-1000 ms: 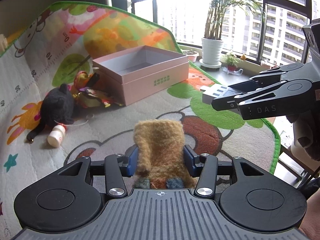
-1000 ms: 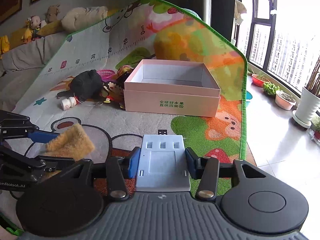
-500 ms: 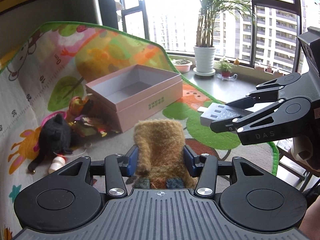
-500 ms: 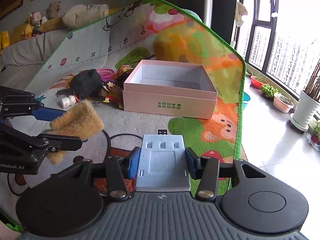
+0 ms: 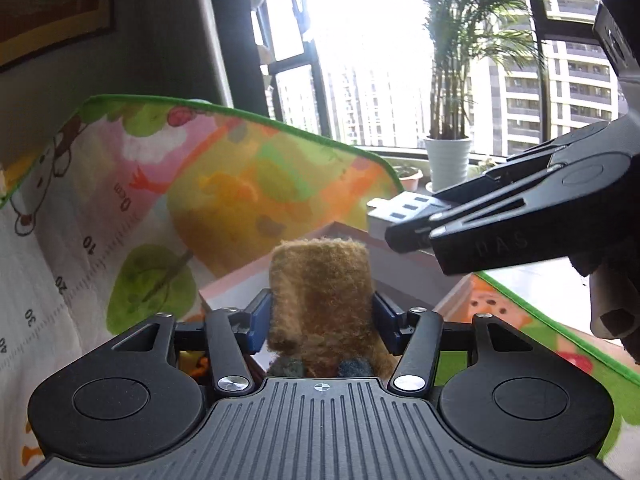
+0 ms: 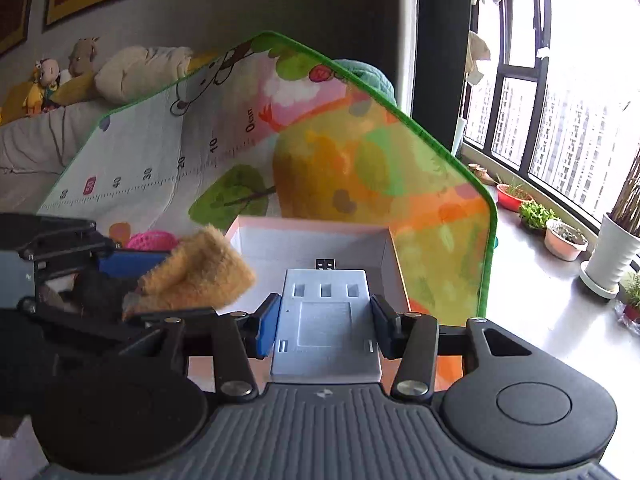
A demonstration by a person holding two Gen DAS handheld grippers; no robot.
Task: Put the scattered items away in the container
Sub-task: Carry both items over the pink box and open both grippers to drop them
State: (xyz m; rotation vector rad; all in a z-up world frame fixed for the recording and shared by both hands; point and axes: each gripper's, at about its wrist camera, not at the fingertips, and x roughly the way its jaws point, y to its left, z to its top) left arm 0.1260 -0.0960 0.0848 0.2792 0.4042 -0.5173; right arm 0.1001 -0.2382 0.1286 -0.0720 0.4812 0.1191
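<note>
Both hands have carried their loads up and forward since the earlier frames, so the pink box (image 6: 312,240), then well ahead on the play mat (image 6: 224,136), now sits right under the fingertips. The left gripper (image 5: 322,312) has the furry brown toy (image 5: 320,296) standing upright between its blue pads (image 5: 259,320). Its jaws have just been opening, and in the left wrist view a sliver of gap shows between each pad and the fur, so the toy looks released, or very nearly, rather than squeezed. It hangs over the near left wall of the box, which suits a drop straight in.

The right gripper (image 6: 325,320) is clamped on the grey plastic device (image 6: 326,312), pads pressing both long edges, its small dark plug end pointing out over the white box floor. Holding it flat and level probably keeps it from slipping before the release.

A pink mesh item (image 6: 152,240) lies on the mat beside the box, not yet tidied. Potted plants (image 6: 612,248) line the window sill, well apart from the work
</note>
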